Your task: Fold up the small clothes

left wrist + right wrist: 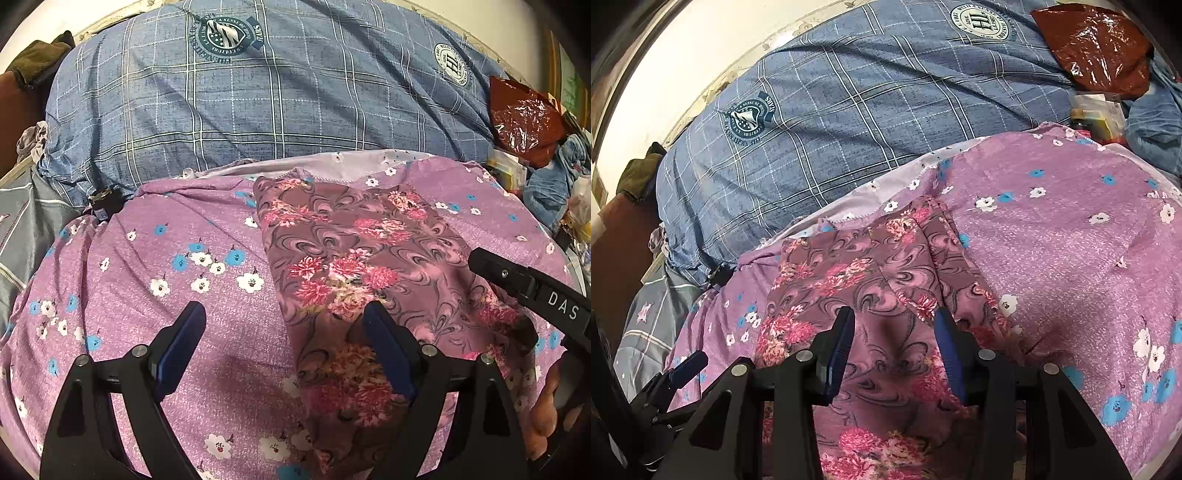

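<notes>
I am holding my left gripper [284,314] wide apart over the purple flowered bedsheet [207,229], gripping nothing. The folded mauve floral garment [354,254] is lying flat on that sheet, in front of the blue plaid quilt [258,103]. My right gripper [894,325] is hovering above the garment, its pads [842,347] parted, nothing pinched between them.

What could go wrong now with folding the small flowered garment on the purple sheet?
1. The flowered garment lies on a purple sheet; jaws closing could pinch both layers.
2. The right gripper has open jaws above a loose fold; it may spring back.
3. The left gripper straddles the garment's edge and could drag it askew.
</notes>
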The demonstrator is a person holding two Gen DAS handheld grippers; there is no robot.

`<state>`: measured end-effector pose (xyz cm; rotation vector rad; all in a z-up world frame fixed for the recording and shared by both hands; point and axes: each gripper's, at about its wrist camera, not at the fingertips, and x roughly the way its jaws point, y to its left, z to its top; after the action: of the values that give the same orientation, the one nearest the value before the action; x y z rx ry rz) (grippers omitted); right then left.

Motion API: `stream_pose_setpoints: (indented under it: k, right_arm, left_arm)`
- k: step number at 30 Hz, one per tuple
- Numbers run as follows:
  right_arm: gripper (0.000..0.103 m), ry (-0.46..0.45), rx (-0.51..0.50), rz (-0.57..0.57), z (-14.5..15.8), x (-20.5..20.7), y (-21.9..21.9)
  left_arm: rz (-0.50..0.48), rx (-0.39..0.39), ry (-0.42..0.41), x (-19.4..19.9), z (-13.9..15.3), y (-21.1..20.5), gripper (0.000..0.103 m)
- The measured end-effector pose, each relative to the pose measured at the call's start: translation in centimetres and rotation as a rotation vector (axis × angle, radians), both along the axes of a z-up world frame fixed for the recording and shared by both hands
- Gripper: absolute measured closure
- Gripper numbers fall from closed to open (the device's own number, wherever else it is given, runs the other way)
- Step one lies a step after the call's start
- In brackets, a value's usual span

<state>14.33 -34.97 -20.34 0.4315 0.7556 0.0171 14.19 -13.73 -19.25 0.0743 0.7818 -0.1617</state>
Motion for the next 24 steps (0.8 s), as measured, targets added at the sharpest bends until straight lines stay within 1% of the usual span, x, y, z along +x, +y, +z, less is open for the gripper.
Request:
stream_pose_setpoints:
  k: [10,24]
  right_arm:
    - [0.055,0.007,0.006,0.015,-0.09,0.14,0.25]
    - [0.055,0.003,-0.013,0.023,0.05,0.08,0.81]
  left_arm:
    - [0.003,0.002,0.01,0.15,-0.34,-0.1,0.015]
    - [0.014,-0.002,0.013,0.23,-0.39,0.18,0.015]
